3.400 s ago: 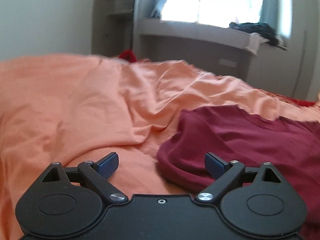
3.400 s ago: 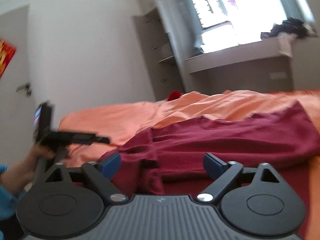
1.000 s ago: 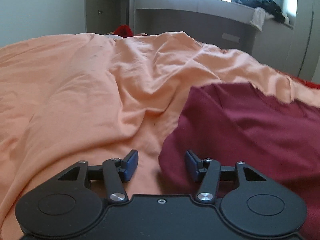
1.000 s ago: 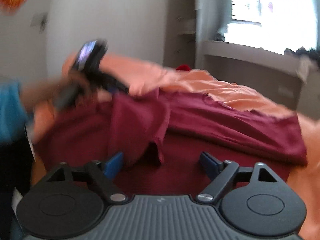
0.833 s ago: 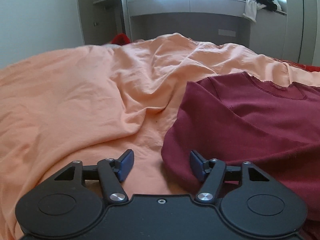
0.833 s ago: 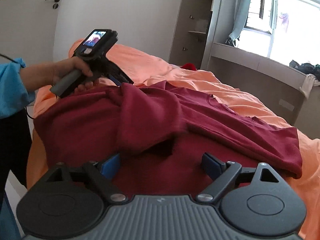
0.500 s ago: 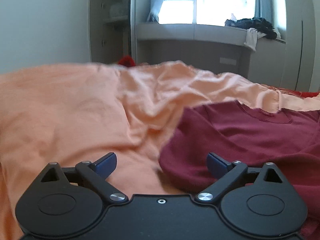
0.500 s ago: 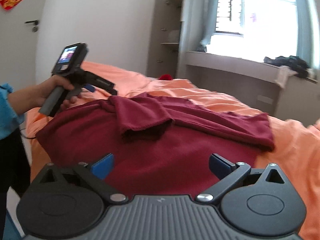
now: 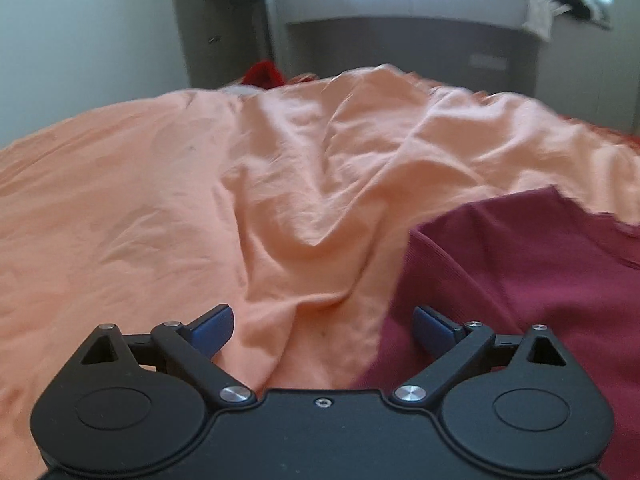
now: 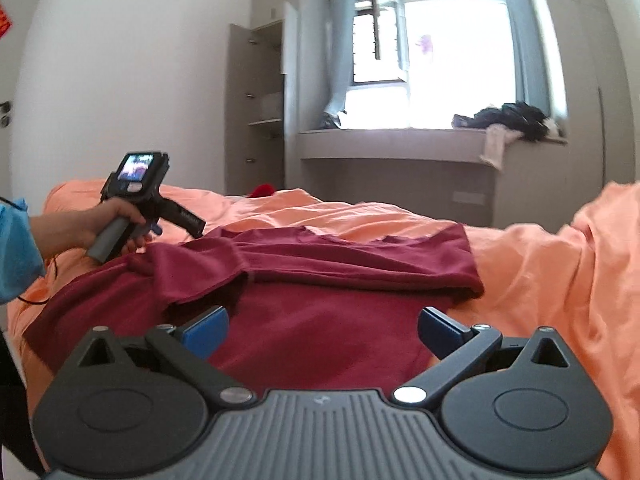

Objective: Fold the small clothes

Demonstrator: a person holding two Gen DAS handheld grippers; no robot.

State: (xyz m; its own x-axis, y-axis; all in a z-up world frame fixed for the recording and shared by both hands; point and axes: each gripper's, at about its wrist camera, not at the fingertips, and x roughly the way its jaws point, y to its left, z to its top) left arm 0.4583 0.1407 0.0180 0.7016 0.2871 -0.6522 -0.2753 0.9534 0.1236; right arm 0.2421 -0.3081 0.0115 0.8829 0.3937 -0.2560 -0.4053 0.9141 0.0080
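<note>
Left wrist view: the left gripper [image 9: 323,325] hangs low over the bed [image 9: 168,208], its jaws spread wide after just opening, with nothing clamped between the blue pads [image 9: 212,326]. Below the gap lie the orange sheet and the rounded left edge of the shirt [image 9: 520,280]; the right pad sits over the maroon cloth, and contact cannot be judged. The shirt fills the lower right of this view, and the wrinkled sheet runs back toward a red thing [image 9: 264,74] at the far edge of the bed.

In the right wrist view the right gripper [image 10: 322,330] is also wide open, its jaws having just been opening, and it holds nothing. It hovers over the near hem of the shirt [image 10: 320,320], which lies flat across the bed [image 10: 540,280] with its top part folded over toward the near side and a sleeve lying on the body at the left. At the far left a hand [image 10: 106,222] holds the left gripper [image 10: 154,230] at the shirt's left edge. Dark clothes [image 10: 512,118] lie heaped on the window ledge [image 10: 400,138].
</note>
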